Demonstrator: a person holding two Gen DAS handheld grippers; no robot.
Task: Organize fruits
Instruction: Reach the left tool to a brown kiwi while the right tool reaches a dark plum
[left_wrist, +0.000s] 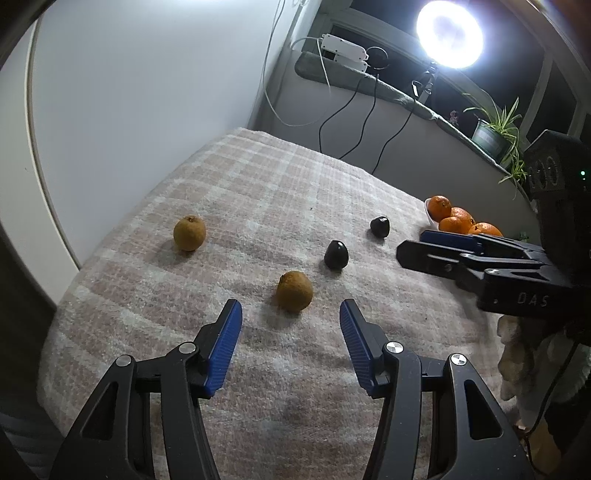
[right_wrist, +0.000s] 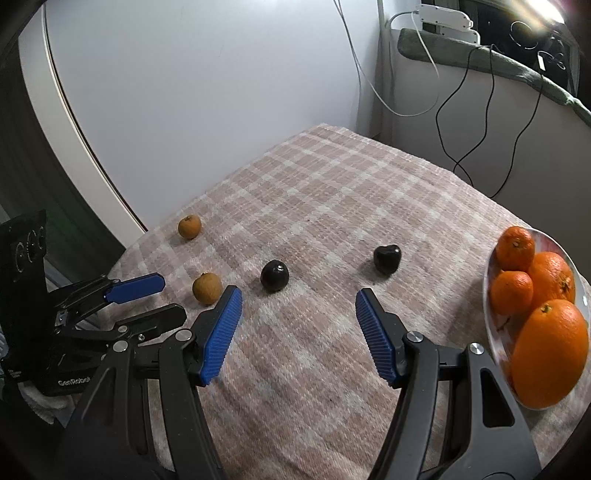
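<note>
Four fruits (right_wrist: 274, 276) await you on the blanket (right_wrist: 332, 206); oranges (right_wrist: 549, 353) fill the bowl (right_wrist: 491, 325); both grippers (right_wrist: 297, 301) gape, empty

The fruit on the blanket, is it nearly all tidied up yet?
Partly. Four oranges already sit in the white bowl. Both tools are open and empty; the left tool points at a brown fruit. Still loose: that one, another brown fruit and two dark fruits.
</note>
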